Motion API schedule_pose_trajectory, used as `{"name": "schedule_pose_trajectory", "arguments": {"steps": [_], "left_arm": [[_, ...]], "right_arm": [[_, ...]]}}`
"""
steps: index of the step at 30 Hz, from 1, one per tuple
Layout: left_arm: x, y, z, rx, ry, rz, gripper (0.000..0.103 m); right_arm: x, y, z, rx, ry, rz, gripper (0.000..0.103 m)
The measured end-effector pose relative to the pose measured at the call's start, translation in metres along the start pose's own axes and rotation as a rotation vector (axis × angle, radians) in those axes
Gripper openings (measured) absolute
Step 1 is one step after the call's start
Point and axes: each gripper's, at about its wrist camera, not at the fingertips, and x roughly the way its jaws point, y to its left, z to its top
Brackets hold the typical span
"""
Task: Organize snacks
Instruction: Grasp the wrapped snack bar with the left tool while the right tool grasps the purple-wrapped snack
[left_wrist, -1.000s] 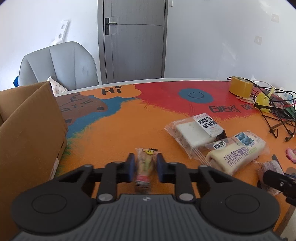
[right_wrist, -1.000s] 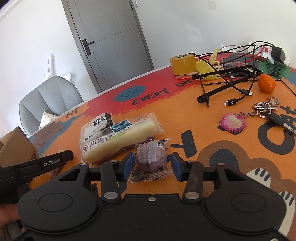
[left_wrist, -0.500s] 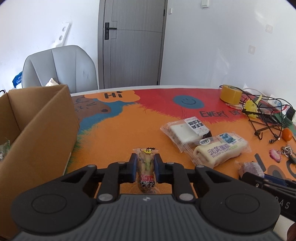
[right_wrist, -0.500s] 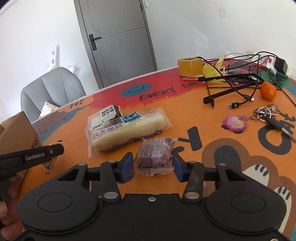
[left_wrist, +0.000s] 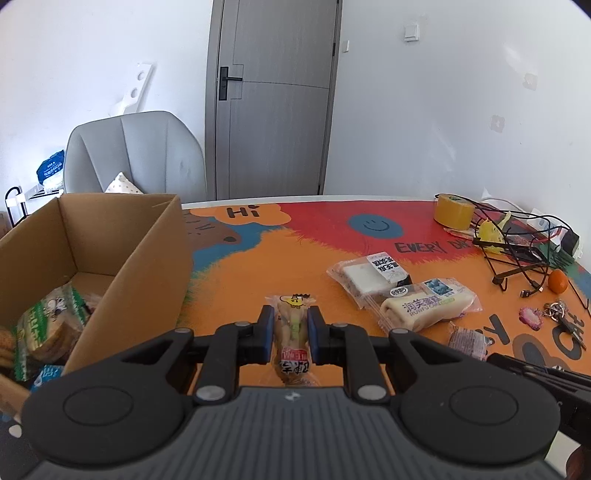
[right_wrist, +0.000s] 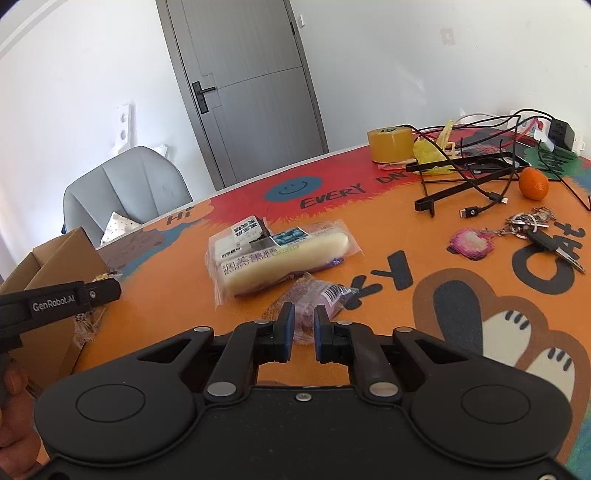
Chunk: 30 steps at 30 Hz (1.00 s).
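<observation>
While the left gripper (left_wrist: 290, 328) pinches a snack (left_wrist: 291, 334) with the box (left_wrist: 147, 266) at nine o'clock, the right gripper (right_wrist: 304, 325) seems clamped on the purple packet (right_wrist: 317, 301).

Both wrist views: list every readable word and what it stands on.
"Hi" – tablecloth
"EVERY DAY" – tablecloth, partly hidden by cables
"CAT" – tablecloth
"RUNFU CAKE" – long cake pack
"GenRobot.AI" – left claw, seen from the right wrist
Other snack packs' print: too small to read.
</observation>
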Motion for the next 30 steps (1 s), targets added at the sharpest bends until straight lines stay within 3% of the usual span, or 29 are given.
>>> {"name": "schedule_pose_trajectory", "arguments": {"steps": [5, 7, 8, 9, 14, 17, 24, 26, 28, 30], "left_arm": [[-0.008, 0.001, -0.002, -0.007, -0.013, 0.007, 0.018], [-0.010, 0.001, -0.002, -0.009, -0.016, 0.005, 0.018], [-0.010, 0.002, -0.002, -0.010, -0.015, 0.003, 0.018], [-0.010, 0.003, -0.002, -0.010, -0.013, 0.003, 0.018], [-0.005, 0.011, 0.000, -0.021, -0.005, 0.012, 0.018], [-0.001, 0.015, 0.001, -0.028, 0.001, 0.015, 0.018], [0.008, 0.019, 0.000, -0.051, 0.015, 0.004, 0.018], [0.010, 0.020, -0.001, -0.052, 0.020, 0.002, 0.018], [0.012, 0.021, -0.001, -0.051, 0.024, 0.005, 0.018], [0.012, 0.021, -0.001, -0.054, 0.026, 0.008, 0.018]], "right_arm": [[-0.007, -0.012, -0.004, 0.030, 0.000, 0.011, 0.016], [-0.005, -0.012, -0.002, 0.035, -0.002, 0.002, 0.037], [-0.003, -0.011, -0.002, 0.031, -0.010, 0.004, 0.055], [-0.001, -0.008, -0.001, 0.027, -0.017, 0.004, 0.063], [0.024, 0.001, 0.001, 0.047, 0.023, 0.009, 0.063], [0.035, 0.010, 0.002, 0.032, 0.037, -0.002, 0.070], [0.049, 0.031, 0.005, -0.062, 0.053, -0.085, 0.074], [0.051, 0.036, 0.002, -0.101, 0.052, -0.117, 0.068], [0.049, 0.040, 0.000, -0.133, 0.043, -0.160, 0.050], [0.046, 0.039, -0.001, -0.141, 0.036, -0.173, 0.045]]}}
